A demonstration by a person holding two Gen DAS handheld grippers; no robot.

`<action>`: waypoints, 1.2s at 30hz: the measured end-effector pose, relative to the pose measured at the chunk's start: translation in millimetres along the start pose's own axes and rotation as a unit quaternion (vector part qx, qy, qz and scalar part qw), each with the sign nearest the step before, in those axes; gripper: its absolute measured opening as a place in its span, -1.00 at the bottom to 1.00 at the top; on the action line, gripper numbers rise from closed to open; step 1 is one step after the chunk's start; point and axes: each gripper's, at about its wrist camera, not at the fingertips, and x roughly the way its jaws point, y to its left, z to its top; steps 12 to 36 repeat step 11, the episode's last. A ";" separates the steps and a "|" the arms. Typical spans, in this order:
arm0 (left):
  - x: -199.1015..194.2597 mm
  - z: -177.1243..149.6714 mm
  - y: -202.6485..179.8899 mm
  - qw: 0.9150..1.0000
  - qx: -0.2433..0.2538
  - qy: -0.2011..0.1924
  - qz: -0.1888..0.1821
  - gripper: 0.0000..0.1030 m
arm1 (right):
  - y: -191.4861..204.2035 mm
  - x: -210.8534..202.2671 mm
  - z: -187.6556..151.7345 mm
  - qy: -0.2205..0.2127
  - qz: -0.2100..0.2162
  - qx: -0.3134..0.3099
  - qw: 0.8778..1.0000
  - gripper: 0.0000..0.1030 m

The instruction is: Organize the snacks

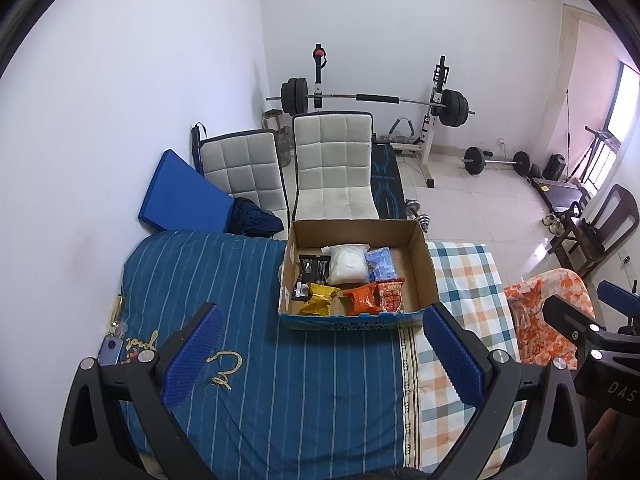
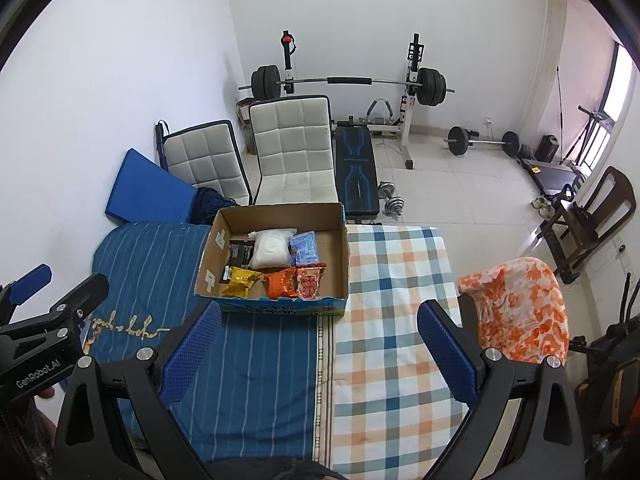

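Note:
A cardboard box [image 1: 424,264] [image 2: 342,256] sits on the bed at its far end. Inside lie several snack packs: a yellow pack [image 1: 318,300] [image 2: 240,283], an orange pack [image 1: 360,299] [image 2: 281,283], a red pack [image 1: 391,295] [image 2: 310,280], a white bag [image 1: 347,265] [image 2: 271,249], a blue pack [image 1: 381,264] [image 2: 305,249] and a black pack [image 1: 314,270] [image 2: 239,254]. My left gripper [image 1: 320,352] hovers open over the blue striped sheet, short of the box. My right gripper [image 2: 320,348] hovers open nearer than the box, holding nothing.
The bed carries a blue striped sheet [image 1: 248,280] and a checked blanket [image 2: 396,280]. An orange patterned cloth [image 2: 516,308] lies at the right edge. Two white chairs [image 1: 332,168], a weight bench with barbell [image 2: 352,80] and dumbbells stand beyond the bed. A dark wooden chair [image 2: 592,220] is at right.

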 end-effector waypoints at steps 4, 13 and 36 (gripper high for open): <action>3.3 -2.0 -1.0 1.000 -0.001 0.005 0.003 0.99 | 2.2 0.1 0.0 -0.003 -0.007 -0.003 1.000 0.95; 3.2 -3.3 1.4 1.000 -0.007 -0.001 0.002 0.99 | 4.3 -1.4 -0.2 -0.005 -0.012 -0.004 1.000 0.95; 3.2 -3.3 1.4 1.000 -0.007 -0.001 0.002 0.99 | 4.3 -1.4 -0.2 -0.005 -0.012 -0.004 1.000 0.95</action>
